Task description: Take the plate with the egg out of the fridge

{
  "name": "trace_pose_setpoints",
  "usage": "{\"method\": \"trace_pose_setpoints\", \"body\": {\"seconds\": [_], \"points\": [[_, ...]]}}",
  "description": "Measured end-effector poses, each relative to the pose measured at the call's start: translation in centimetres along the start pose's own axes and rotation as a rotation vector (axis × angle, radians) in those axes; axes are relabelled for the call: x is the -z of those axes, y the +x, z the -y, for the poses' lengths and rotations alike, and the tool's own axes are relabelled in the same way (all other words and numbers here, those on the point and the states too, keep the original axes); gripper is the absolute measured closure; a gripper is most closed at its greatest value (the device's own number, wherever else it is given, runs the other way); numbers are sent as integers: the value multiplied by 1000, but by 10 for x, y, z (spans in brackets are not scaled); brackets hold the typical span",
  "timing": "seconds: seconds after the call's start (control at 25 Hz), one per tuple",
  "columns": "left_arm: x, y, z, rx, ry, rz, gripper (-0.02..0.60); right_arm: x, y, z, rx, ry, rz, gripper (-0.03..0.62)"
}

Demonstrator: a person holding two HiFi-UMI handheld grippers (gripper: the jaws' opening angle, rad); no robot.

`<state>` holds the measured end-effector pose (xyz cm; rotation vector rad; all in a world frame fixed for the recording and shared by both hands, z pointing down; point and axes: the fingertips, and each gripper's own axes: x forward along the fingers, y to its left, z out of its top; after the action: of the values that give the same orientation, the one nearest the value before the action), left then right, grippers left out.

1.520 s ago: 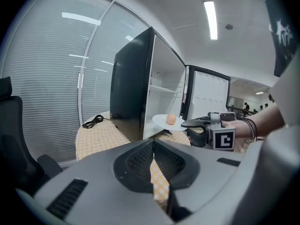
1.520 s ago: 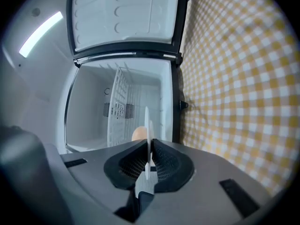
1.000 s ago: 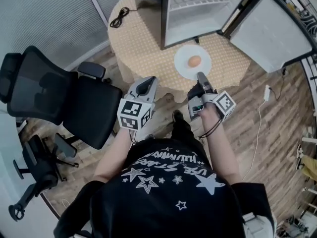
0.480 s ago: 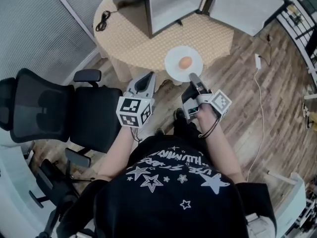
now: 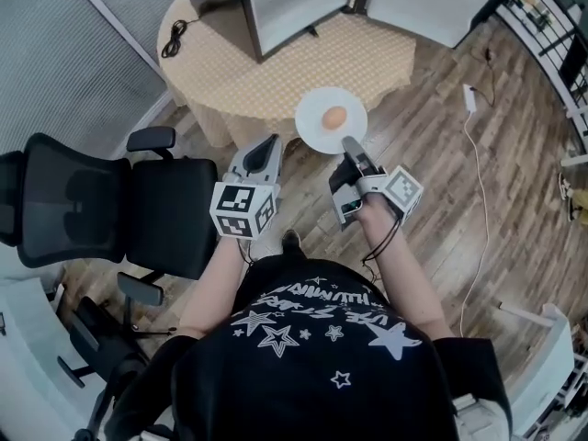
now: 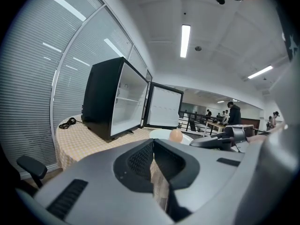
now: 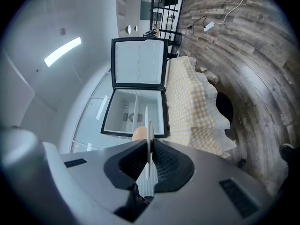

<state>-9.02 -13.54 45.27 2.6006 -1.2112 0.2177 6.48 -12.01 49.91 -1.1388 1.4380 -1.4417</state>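
A white plate (image 5: 317,131) with a brown egg (image 5: 335,117) on it hangs level over the near edge of the table. My right gripper (image 5: 349,144) is shut on the plate's near rim. In the right gripper view the plate (image 7: 149,125) stands edge-on between the jaws, with the egg (image 7: 138,134) just behind them. My left gripper (image 5: 272,141) is held beside it at the left, shut and empty. From the left gripper (image 6: 153,143) view, the plate (image 6: 161,134) and egg (image 6: 176,135) lie just ahead. The black fridge (image 5: 262,3) stands open and bare inside (image 7: 133,114).
The fridge door (image 5: 432,3) swings out to the right. A checked cloth covers the round table (image 5: 276,72), with a black cable (image 5: 174,39) at its left. A black office chair (image 5: 110,205) stands at my left. A power strip (image 5: 468,95) and cord lie on the wooden floor.
The plate with the egg has come back from right in front of the fridge to the table's near edge, still in my right gripper. Both grippers moved away from the fridge together.
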Motion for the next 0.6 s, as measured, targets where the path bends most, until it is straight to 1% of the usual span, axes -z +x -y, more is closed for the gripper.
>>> {"method": "trace_pose_setpoints", "body": {"seconds": [0.16,0.48,0.6], "points": [[7,-11,25,-11,-3,-6,572,0,-33,6,18,17,-10,553],[13,-42,75,-45,12,18,572,-3,-99,0,-2,13,-36,553],[17,-60,97,-61,54,22,572,-2,-124,-1,-11,7,-46,553]]}}
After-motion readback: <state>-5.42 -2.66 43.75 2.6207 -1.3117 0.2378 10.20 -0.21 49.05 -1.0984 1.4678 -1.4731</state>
